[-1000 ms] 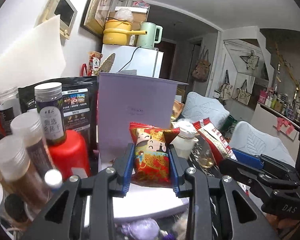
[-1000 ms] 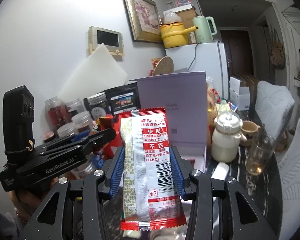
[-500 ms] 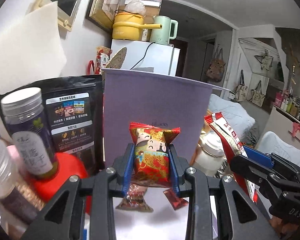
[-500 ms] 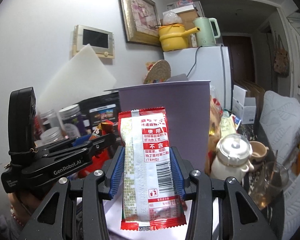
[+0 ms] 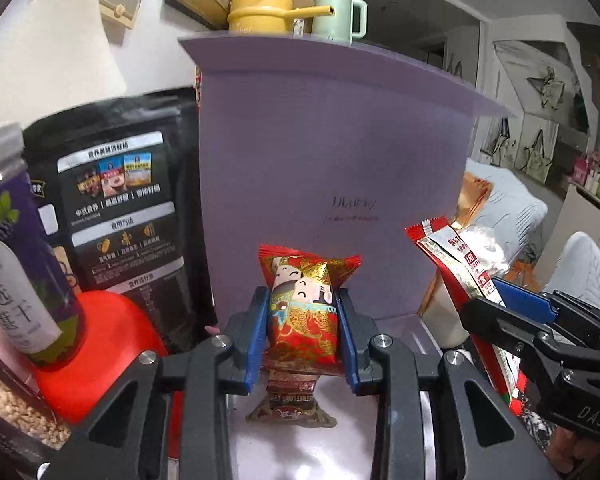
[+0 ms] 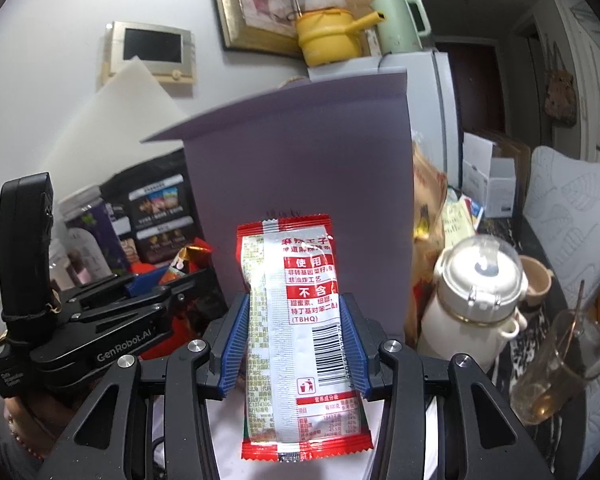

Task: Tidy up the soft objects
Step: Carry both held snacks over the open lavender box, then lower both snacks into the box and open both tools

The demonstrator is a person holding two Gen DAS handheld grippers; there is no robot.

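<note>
My left gripper (image 5: 302,336) is shut on a small red and gold snack packet (image 5: 304,312) with cartoon figures, held over the white floor of an open purple box (image 5: 340,160). Another wrapped snack (image 5: 290,410) lies in the box just below it. My right gripper (image 6: 294,344) is shut on a long red and silver snack packet (image 6: 300,332), held upright in front of the same box's raised lid (image 6: 300,152). The right gripper with its packet (image 5: 460,272) shows at the right of the left wrist view. The left gripper (image 6: 100,320) shows at the left of the right wrist view.
Left of the box stand a black pouch (image 5: 116,208), a purple-labelled jar (image 5: 12,248) and a red lid (image 5: 100,344). Right of the box are a white lidded pot (image 6: 476,300), a glass cup with a spoon (image 6: 560,364) and a brown mug (image 6: 538,284).
Both grippers have moved forward and closer to the purple box, which now fills more of each view. A snack lying on the box floor has come into view under the left gripper.
</note>
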